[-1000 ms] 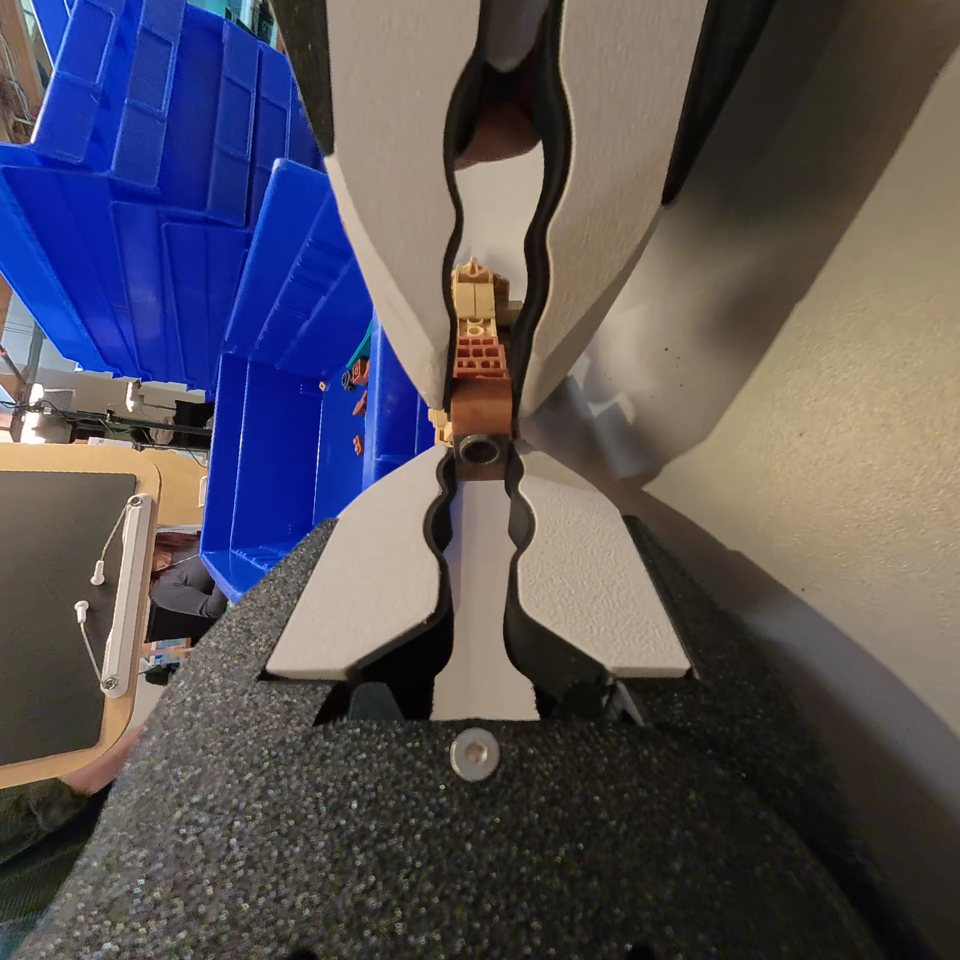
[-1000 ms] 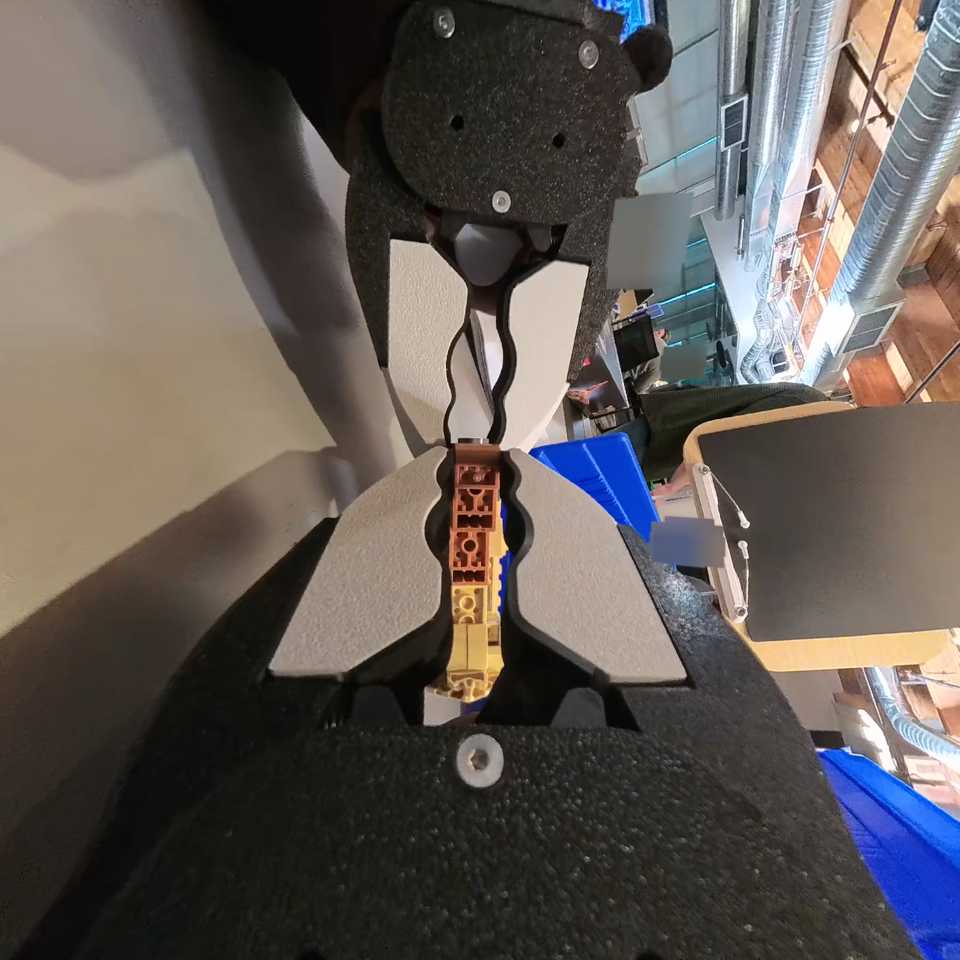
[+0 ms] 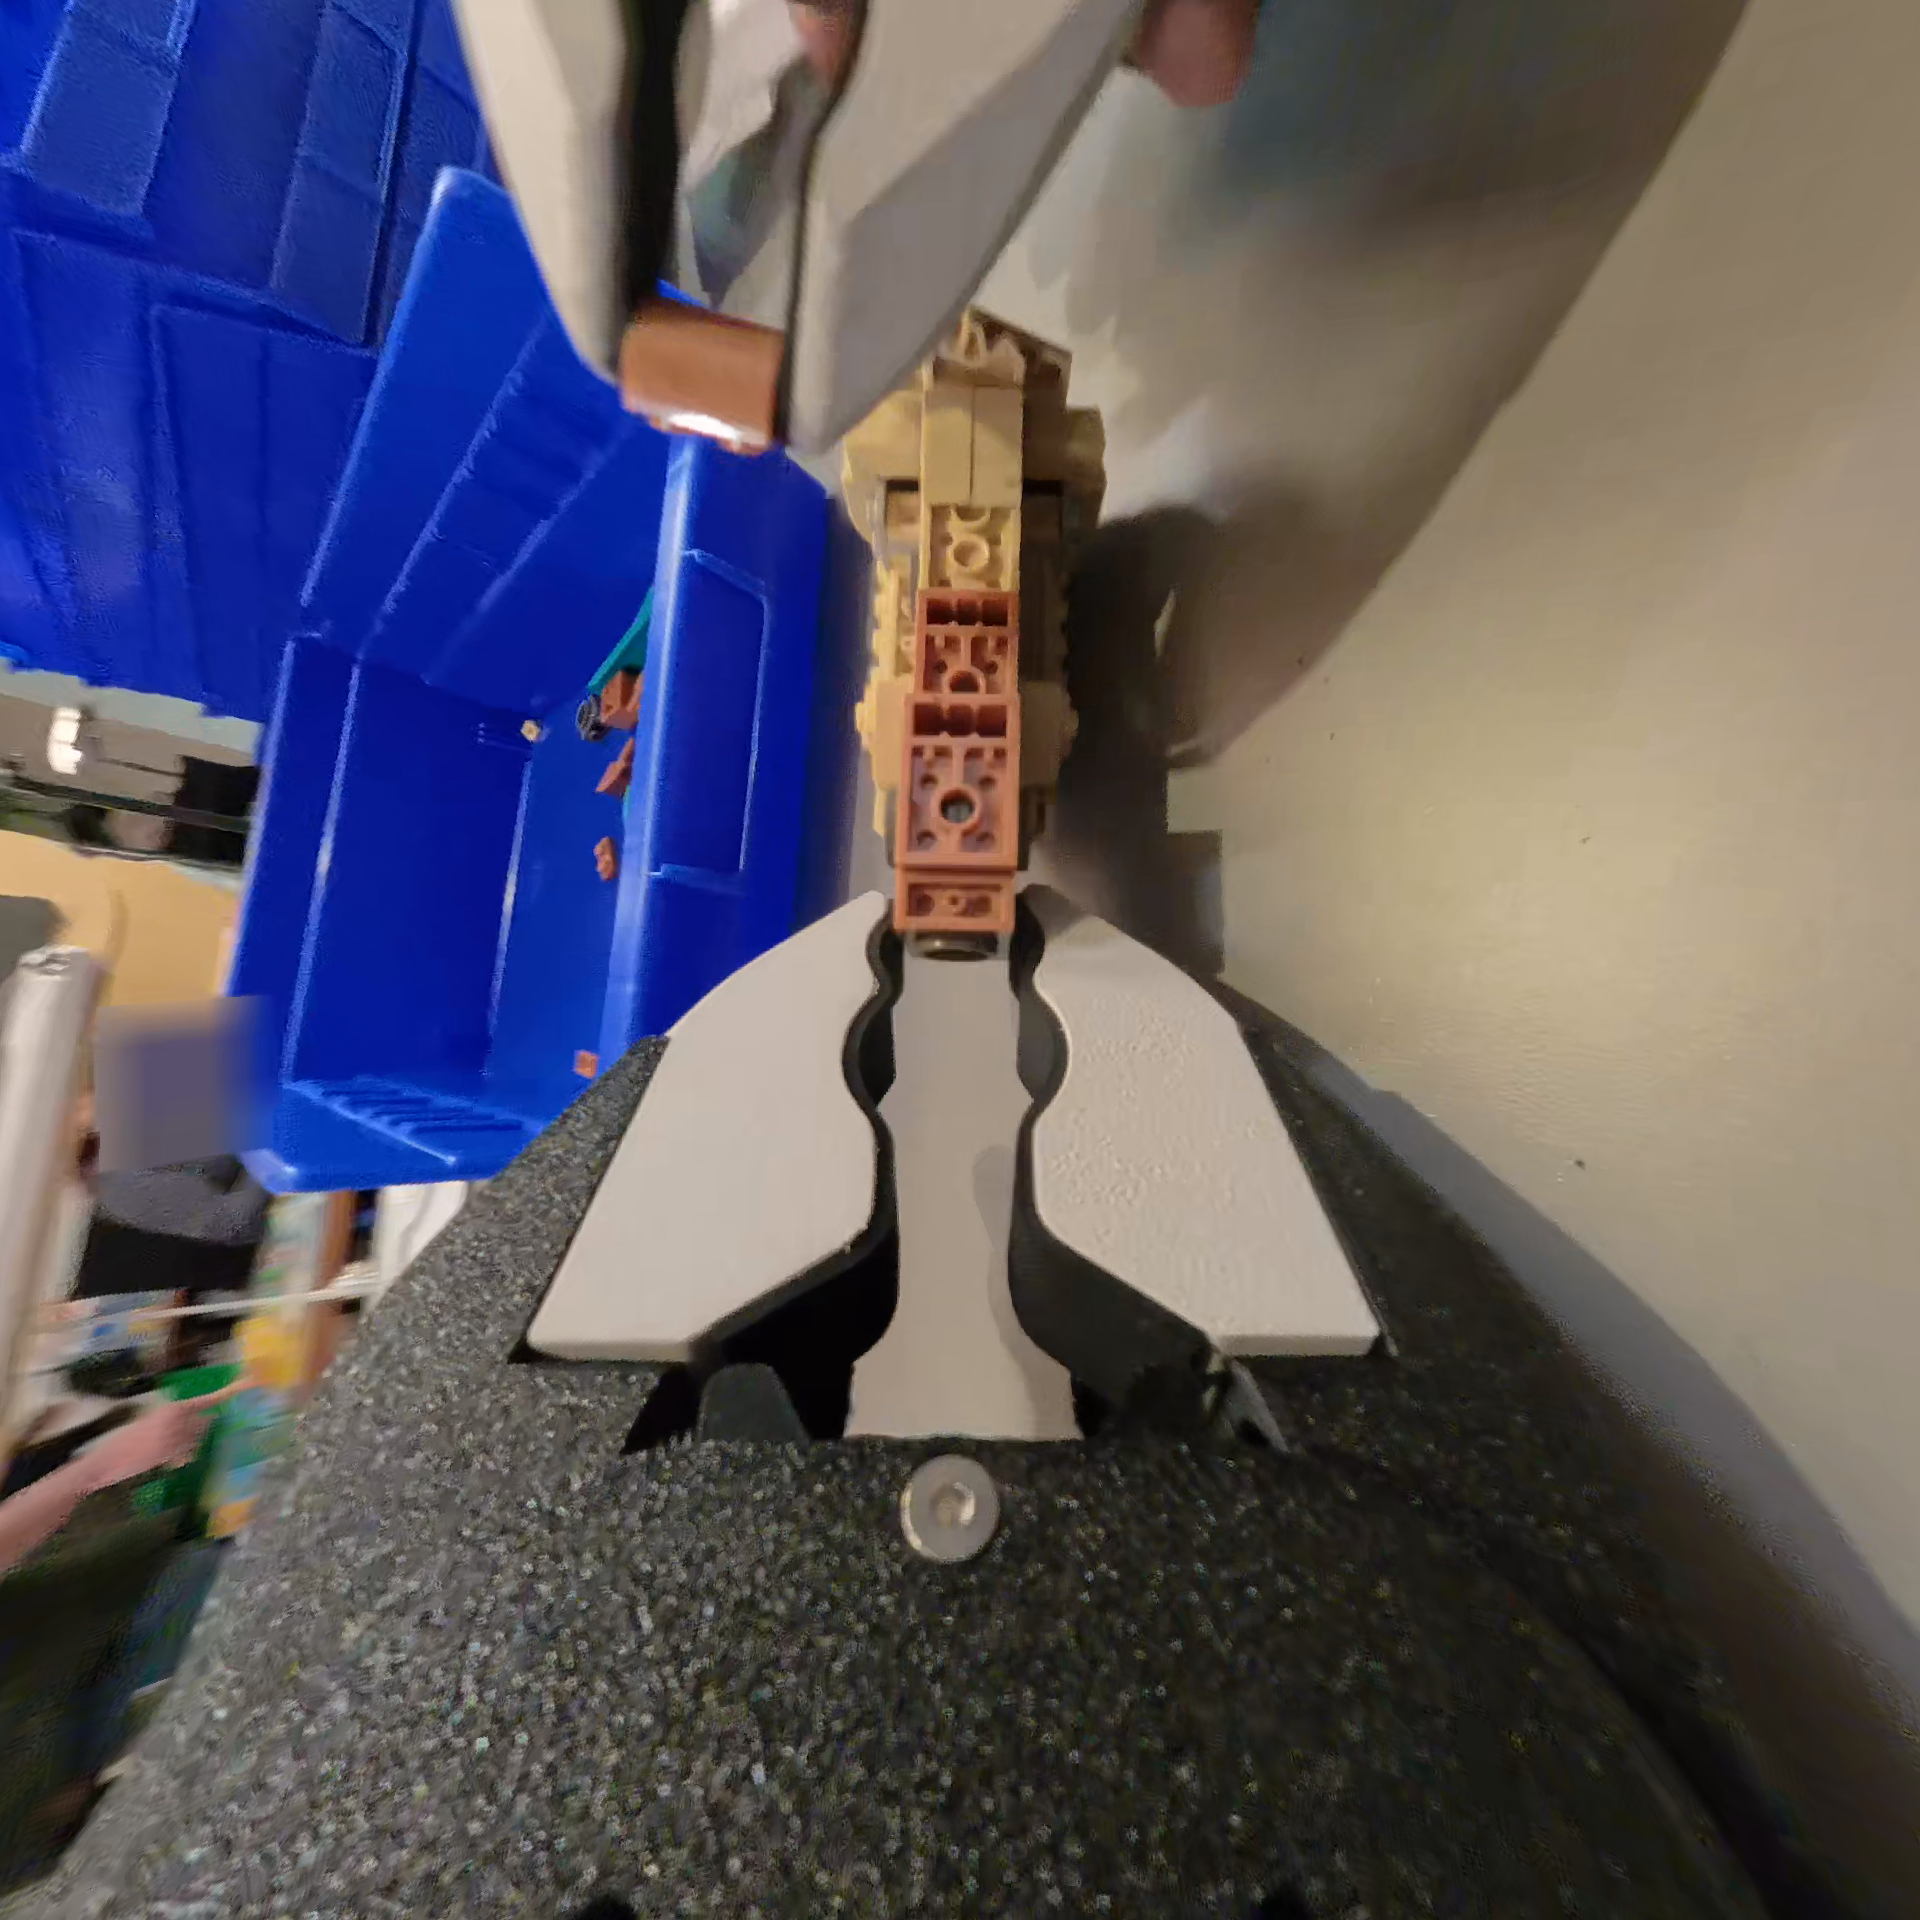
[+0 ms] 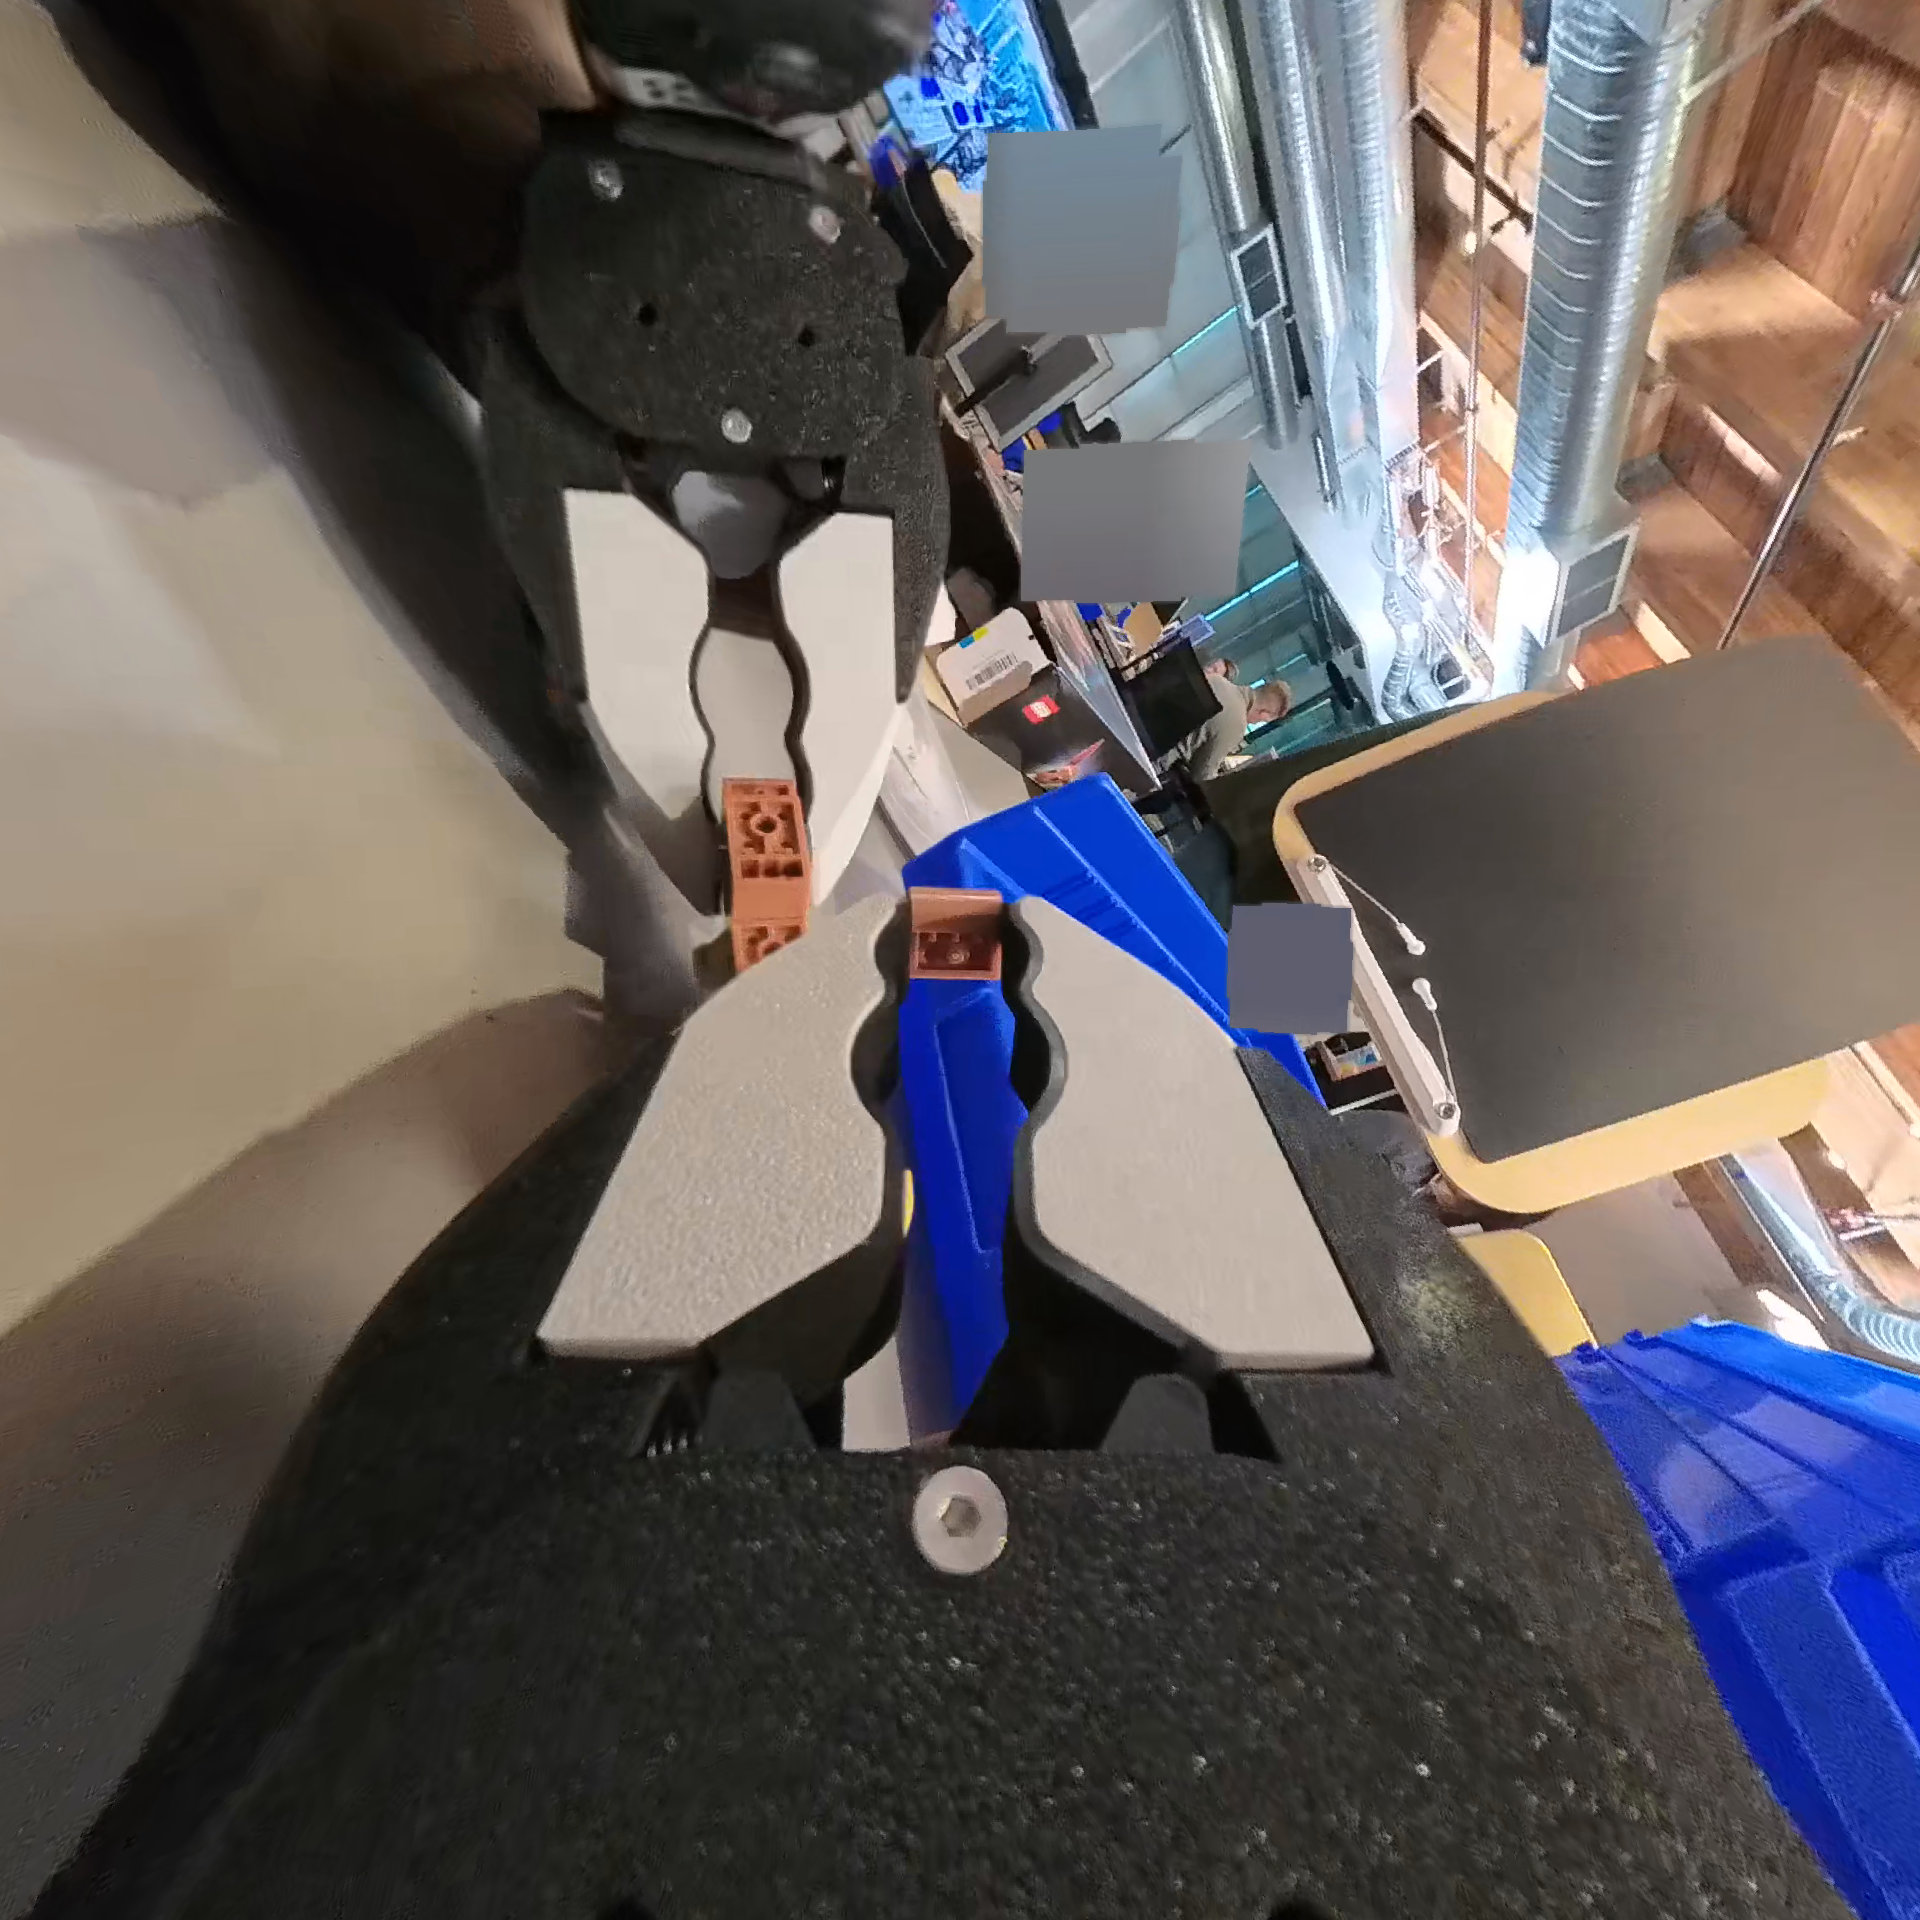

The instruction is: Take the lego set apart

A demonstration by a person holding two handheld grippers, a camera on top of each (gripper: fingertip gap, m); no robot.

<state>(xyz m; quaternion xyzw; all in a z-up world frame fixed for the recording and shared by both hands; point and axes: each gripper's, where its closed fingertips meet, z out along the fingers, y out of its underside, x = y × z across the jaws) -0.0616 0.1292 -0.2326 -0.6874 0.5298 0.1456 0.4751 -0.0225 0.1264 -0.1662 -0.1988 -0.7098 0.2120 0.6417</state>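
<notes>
Gripping the near end of a brown-and-tan brick assembly (image 3: 961, 727), the left gripper (image 3: 956, 925) has its long axis running straight out beyond the fingertips. The right gripper (image 4: 956, 940) pinches one small brown brick (image 4: 954, 935) (apart from the assembly, just beside it), with blue bins (image 3: 436, 831) behind.

beige wall (image 3: 1558, 727), silver ducts (image 4: 1579, 312), wooden ceiling (image 4: 1766, 260)

Counts of things seen

Two grippers (image 3: 954, 914) (image 4: 954, 935), one brick assembly (image 3: 961, 727), one loose brown brick (image 4: 954, 940) and several blue bins (image 3: 416, 883) are counted.
</notes>
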